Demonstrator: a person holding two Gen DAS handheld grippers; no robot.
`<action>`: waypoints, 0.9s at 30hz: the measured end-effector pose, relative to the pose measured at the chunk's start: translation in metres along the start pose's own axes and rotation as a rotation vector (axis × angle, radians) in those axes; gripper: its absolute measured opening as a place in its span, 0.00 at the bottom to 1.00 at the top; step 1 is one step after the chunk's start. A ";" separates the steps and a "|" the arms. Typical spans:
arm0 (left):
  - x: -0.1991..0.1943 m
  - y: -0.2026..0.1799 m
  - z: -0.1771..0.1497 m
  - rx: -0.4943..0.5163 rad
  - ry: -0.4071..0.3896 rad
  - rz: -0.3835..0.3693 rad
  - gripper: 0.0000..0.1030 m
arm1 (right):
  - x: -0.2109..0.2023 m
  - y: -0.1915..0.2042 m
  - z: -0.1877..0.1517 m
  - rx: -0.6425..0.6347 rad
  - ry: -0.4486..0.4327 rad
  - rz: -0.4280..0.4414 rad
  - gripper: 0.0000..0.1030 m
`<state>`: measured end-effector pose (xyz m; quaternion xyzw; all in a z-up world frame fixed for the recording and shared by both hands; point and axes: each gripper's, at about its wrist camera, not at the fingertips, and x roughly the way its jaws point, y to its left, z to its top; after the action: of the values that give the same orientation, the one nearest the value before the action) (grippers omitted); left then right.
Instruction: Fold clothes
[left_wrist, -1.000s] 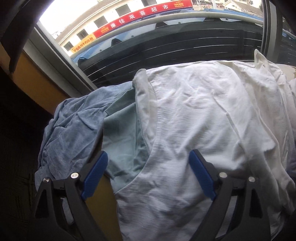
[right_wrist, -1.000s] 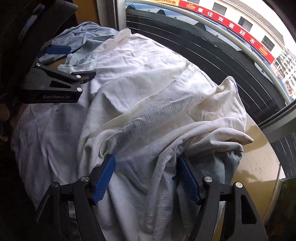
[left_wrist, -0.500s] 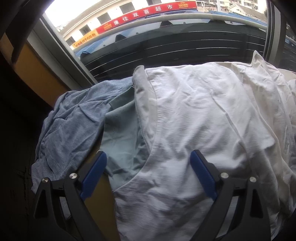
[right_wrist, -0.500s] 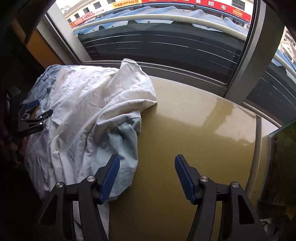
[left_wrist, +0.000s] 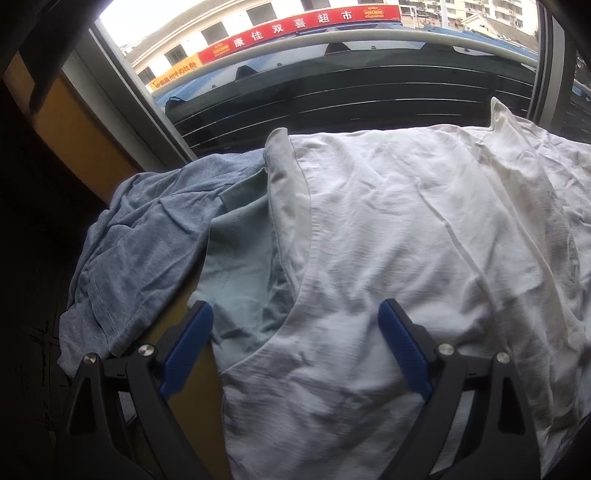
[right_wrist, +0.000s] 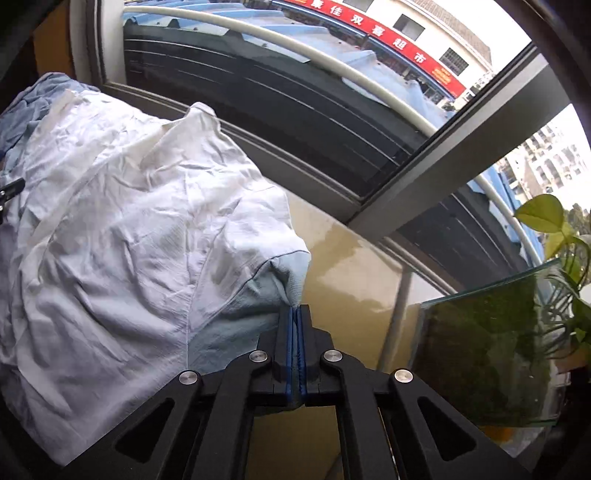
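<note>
My right claw (right_wrist: 295, 314) had just snapped closed, pinching corner of pale green shirt (right_wrist: 258, 295). My left claw (left_wrist: 295, 332) stood wide, holding nothing, over white shirt (left_wrist: 406, 221) on yellow table (right_wrist: 351, 266). Blue shirt (left_wrist: 147, 240) lay farther left, by window (left_wrist: 332, 92).

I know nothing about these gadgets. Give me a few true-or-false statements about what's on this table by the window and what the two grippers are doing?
1. The left gripper is open above the white shirt. True.
2. The right gripper is wide open. False: it is shut, pinching a pale blue-green garment at its tip.
3. A grey-blue garment lies left of the shirt. True.
4. The table is fully covered. False: bare surface shows right of the pile.
</note>
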<state>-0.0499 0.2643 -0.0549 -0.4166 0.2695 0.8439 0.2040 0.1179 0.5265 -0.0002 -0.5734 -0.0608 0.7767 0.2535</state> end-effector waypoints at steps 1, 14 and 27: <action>-0.001 -0.004 0.000 -0.002 0.000 -0.013 0.88 | -0.004 -0.013 0.001 0.022 -0.005 -0.069 0.03; -0.006 -0.026 0.008 0.023 -0.001 -0.065 0.87 | 0.003 0.023 -0.024 0.114 0.024 0.270 0.52; -0.029 -0.069 -0.001 0.178 -0.069 0.042 0.85 | 0.044 -0.017 -0.093 0.309 0.183 0.230 0.63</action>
<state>0.0067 0.3138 -0.0512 -0.3618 0.3449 0.8346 0.2314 0.1998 0.5433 -0.0625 -0.5990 0.1480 0.7453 0.2524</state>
